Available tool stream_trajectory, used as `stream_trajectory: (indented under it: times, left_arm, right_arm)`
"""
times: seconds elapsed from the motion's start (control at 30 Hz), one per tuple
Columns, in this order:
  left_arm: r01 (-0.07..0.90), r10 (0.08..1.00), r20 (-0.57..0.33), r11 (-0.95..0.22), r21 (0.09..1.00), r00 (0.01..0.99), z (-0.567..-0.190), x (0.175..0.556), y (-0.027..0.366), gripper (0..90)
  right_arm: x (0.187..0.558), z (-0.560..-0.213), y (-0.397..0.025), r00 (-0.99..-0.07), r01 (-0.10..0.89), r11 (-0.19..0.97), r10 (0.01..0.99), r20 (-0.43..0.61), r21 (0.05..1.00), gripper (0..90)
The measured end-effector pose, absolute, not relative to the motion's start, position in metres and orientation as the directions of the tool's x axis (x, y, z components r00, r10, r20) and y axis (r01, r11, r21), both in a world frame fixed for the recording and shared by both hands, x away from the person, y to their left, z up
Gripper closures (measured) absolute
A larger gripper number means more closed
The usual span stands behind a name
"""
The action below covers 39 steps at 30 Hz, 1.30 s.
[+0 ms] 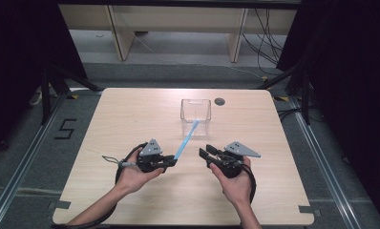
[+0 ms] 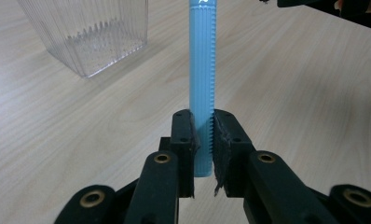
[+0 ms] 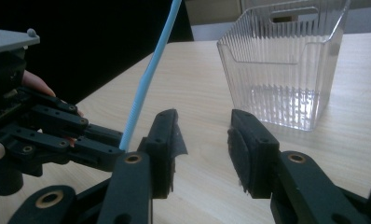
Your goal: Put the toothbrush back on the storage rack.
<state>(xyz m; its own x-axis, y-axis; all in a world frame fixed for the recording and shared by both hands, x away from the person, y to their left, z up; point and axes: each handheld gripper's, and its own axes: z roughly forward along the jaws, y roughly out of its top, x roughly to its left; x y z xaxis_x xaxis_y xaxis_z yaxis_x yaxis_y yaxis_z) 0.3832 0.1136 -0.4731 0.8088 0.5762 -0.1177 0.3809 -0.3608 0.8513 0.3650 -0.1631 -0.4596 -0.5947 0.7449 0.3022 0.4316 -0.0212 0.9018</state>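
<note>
High view: left tool (image 1: 171, 162) clamps a slim blue ribbed stick (image 1: 186, 139) by its near end, far tip at the clear bin (image 1: 195, 110) on the pale wood-grain desk (image 1: 131, 119); right tool (image 1: 203, 153) empty, jaws apart.

Left gripper view: stick (image 2: 202, 70), finely fluted plastic, pinched between serrated pads.

Right gripper view: bin (image 3: 286, 65), transparent, ribbed, squarish, open-topped. Step judged: carrying toward bin; next calls for lifting the tip over the rim.

2 black grippers (image 1: 171, 162) (image 1: 203, 153) are seen, each topped by a grey 3-cornered plate (image 1: 152, 147); brass-ringed pivots (image 2: 162, 158) and black cables (image 1: 119, 172) are visible. Forearms are bare.
</note>
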Motion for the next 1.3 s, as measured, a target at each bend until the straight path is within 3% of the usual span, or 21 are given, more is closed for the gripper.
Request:
stream_trajectory:
  times: [0.57,1.3]
  left_arm:
    - [0.274,0.607,-0.069,-0.253,0.928,0.792,-0.478,0.38,0.111,78.3]
    - [0.26,0.592,-0.061,-0.258,0.93,0.804,-0.481,0.374,0.101,78.3]
  right_arm:
    - [0.369,-0.442,-0.159,-0.608,0.381,-0.091,0.725,0.323,0.92,61.3]
    - [0.384,-0.423,-0.14,-0.639,0.329,-0.114,0.704,0.31,0.937,66.3]
